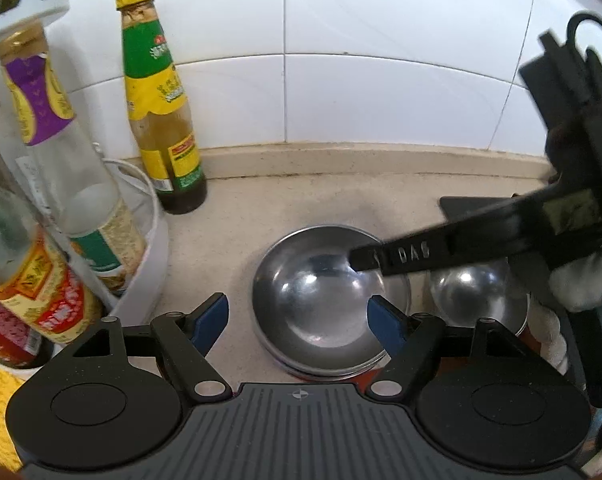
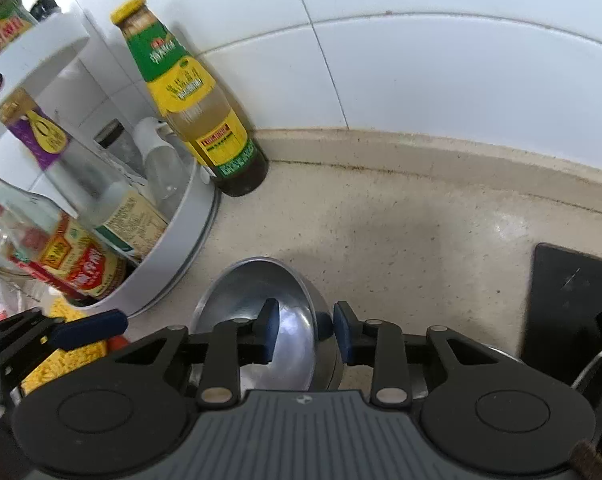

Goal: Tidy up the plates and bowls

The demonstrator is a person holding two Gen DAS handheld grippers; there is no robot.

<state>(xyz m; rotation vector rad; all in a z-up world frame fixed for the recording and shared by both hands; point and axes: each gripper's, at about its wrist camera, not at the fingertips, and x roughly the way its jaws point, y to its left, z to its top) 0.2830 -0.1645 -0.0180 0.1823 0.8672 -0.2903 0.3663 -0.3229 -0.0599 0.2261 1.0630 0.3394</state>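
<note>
Countertop (image 2: 401,232), speckled beige, fills the middle of both views and meets a white tiled wall (image 1: 381,60) along the top. Round white bottle rack (image 2: 181,248), left of frame, holds several sauce bottles; a green-and-yellow labelled bottle (image 1: 161,112) stands upright on the countertop just beside it, against the wall.

Stack of steel bowls (image 1: 321,304), lower centre of the left wrist view: polished and mirror-bright, nested one inside another, with red visible beneath the stack. A second shiny bowl (image 1: 477,300) sits just to its right, partly hidden.

Left gripper (image 1: 297,320), lower centre, jaws well apart and holding nothing; its blue pads flank the near rim of the stack without touching it.

Right gripper (image 2: 305,328), lower centre of its own view, jaws narrow, one pad inside the bowl wall and one outside; whether they press on the rim cannot be told.
</note>
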